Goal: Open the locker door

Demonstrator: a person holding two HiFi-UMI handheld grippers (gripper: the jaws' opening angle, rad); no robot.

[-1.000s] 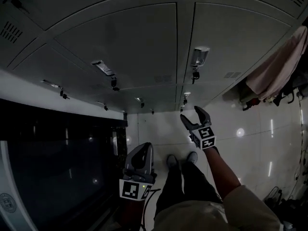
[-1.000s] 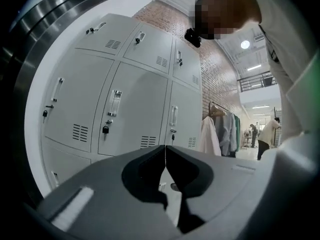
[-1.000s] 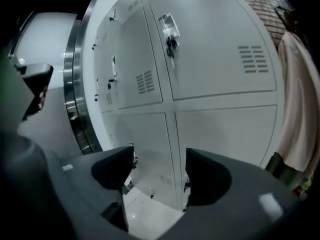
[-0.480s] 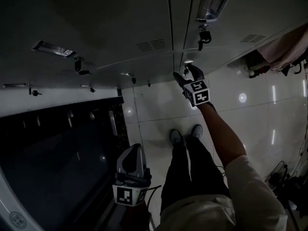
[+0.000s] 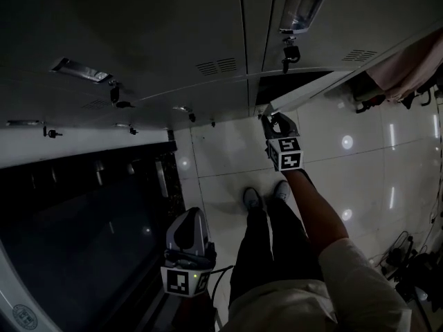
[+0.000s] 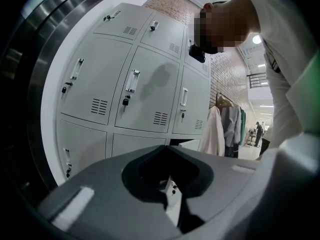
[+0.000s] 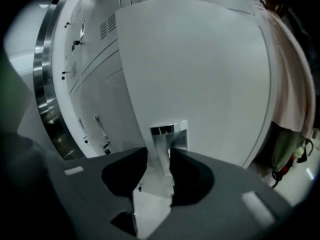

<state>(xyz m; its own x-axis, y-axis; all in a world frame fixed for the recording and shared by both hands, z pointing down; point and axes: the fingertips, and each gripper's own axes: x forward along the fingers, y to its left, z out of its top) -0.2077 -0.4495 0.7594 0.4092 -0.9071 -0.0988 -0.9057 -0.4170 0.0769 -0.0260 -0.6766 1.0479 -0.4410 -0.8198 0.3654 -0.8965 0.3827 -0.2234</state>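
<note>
In the head view my right gripper (image 5: 277, 120) reaches down to the lower locker door (image 5: 320, 88). This door stands slightly ajar, with a dark gap behind its edge. In the right gripper view the door (image 7: 200, 74) fills the frame. Its metal handle (image 7: 166, 143) sits between the jaws of my right gripper (image 7: 160, 156), which are closing and press it on both sides. My left gripper (image 5: 192, 220) hangs low by the person's left leg, away from the lockers. It is shut with nothing in it. The left gripper view looks past its jaw tips (image 6: 167, 149) at the locker bank.
Grey lockers with handles and hanging keys (image 5: 296, 9) fill the wall above and to the left. Clothes (image 5: 408, 68) hang to the right of the open door. A dark glass-fronted machine (image 5: 69, 220) stands at the left. The person's shoes (image 5: 266, 198) are on the tiled floor.
My right gripper dropped to the lower locker's handle and closed on it. The door has swung out a little, showing a dark gap. My left gripper stayed low.
</note>
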